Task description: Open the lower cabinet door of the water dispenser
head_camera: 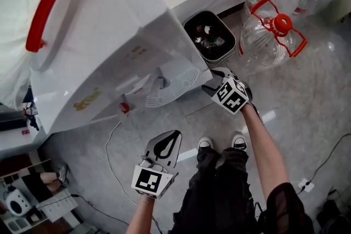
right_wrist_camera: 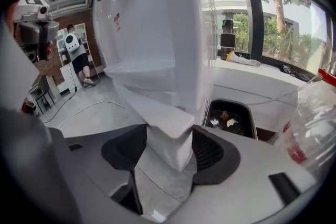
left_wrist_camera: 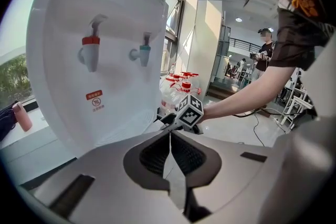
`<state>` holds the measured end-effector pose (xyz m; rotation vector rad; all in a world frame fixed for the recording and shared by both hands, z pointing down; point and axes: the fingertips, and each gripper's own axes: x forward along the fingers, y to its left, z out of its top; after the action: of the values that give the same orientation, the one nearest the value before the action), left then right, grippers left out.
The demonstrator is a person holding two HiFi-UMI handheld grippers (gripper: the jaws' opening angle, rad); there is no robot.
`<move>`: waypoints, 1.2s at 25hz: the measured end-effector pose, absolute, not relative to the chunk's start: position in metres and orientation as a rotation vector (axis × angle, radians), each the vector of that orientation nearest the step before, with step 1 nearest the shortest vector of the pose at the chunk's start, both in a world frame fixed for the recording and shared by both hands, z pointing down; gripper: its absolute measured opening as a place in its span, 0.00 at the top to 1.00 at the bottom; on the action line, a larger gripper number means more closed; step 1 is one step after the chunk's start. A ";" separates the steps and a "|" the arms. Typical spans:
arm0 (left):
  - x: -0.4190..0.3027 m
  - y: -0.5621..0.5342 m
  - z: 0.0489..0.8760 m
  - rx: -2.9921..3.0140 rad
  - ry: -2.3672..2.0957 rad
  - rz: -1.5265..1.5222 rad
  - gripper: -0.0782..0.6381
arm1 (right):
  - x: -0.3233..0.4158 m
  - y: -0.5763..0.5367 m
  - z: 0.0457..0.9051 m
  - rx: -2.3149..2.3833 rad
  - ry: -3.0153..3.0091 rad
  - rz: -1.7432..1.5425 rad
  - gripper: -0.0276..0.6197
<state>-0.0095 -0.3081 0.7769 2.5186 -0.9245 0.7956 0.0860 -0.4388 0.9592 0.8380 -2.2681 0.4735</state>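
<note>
The white water dispenser (head_camera: 109,35) stands tilted in the head view, its drip tray (head_camera: 170,85) facing me. My right gripper (head_camera: 211,80) is at the dispenser's lower front right corner. In the right gripper view its jaws (right_wrist_camera: 169,136) stand wide around a thick white corner of the lower cabinet door (right_wrist_camera: 168,157), which fills the gap from pad to pad. My left gripper (head_camera: 174,137) hovers over the floor in front of the dispenser, apart from it. Its jaws (left_wrist_camera: 169,136) are shut with nothing between them. The red tap (left_wrist_camera: 90,52) and the teal tap (left_wrist_camera: 142,52) show above.
A dark bin (head_camera: 211,35) with rubbish stands just right of the dispenser. Two big clear water bottles (head_camera: 274,35) with red caps lie beyond it. A white cable (head_camera: 112,156) runs over the floor at the left. My shoes (head_camera: 205,144) are behind the grippers.
</note>
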 end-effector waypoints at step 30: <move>-0.064 -0.238 0.715 2.373 -1.142 0.737 0.86 | -0.069 -0.159 0.948 0.196 -2.287 0.677 0.68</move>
<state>-0.0641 -0.2382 0.7151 2.3735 -1.1418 0.7371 -0.0688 -0.1589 0.9475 0.1965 -2.2873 0.6774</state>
